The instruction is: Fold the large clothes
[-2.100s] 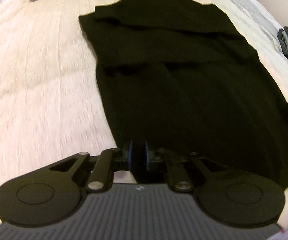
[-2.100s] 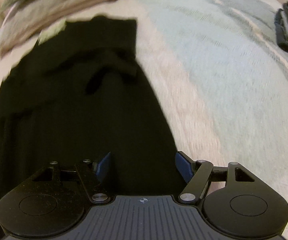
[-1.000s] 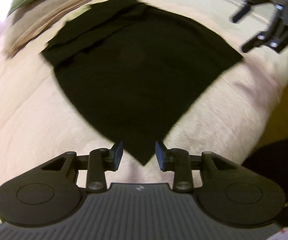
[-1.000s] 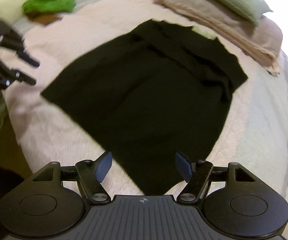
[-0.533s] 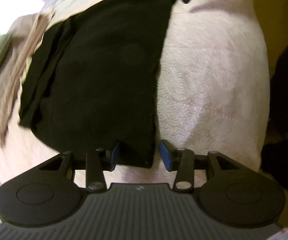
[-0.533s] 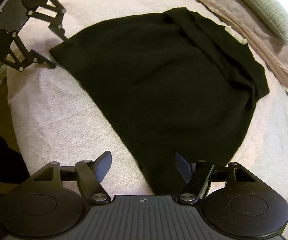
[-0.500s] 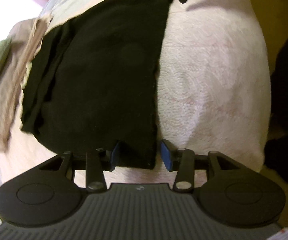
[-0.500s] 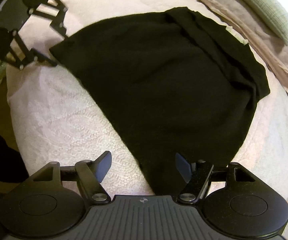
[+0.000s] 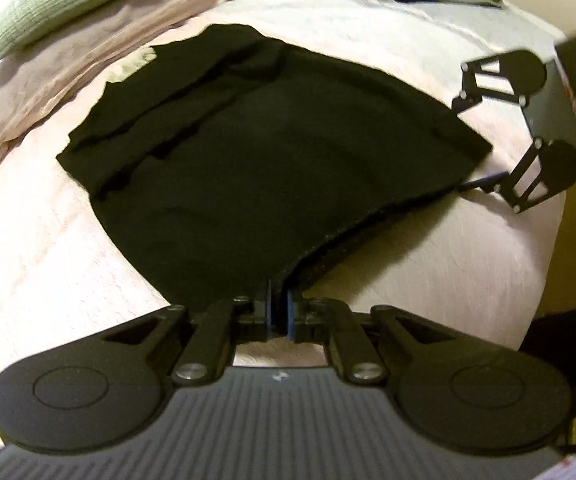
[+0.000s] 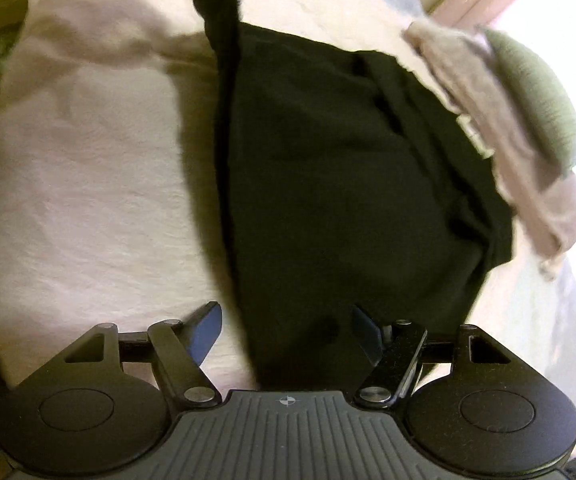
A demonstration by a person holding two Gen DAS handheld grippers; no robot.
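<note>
Left tool (image 9: 279, 309) pinches the black garment (image 9: 263, 152) at its six-o'clock corner; right tool (image 10: 285, 330) gapes empty — clamp before lifting!

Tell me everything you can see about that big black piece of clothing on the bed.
The black garment is a large, plain, matte, soft-looking fabric spread mostly flat on the pale quilted bedspread. Its far end shows folded layers and creases near a beige folded blanket topped by a green pillow. The left gripper has its jaws shut on the near corner, lifting that edge slightly. The right gripper is open, its jaws straddling another corner without pinching it.
</note>
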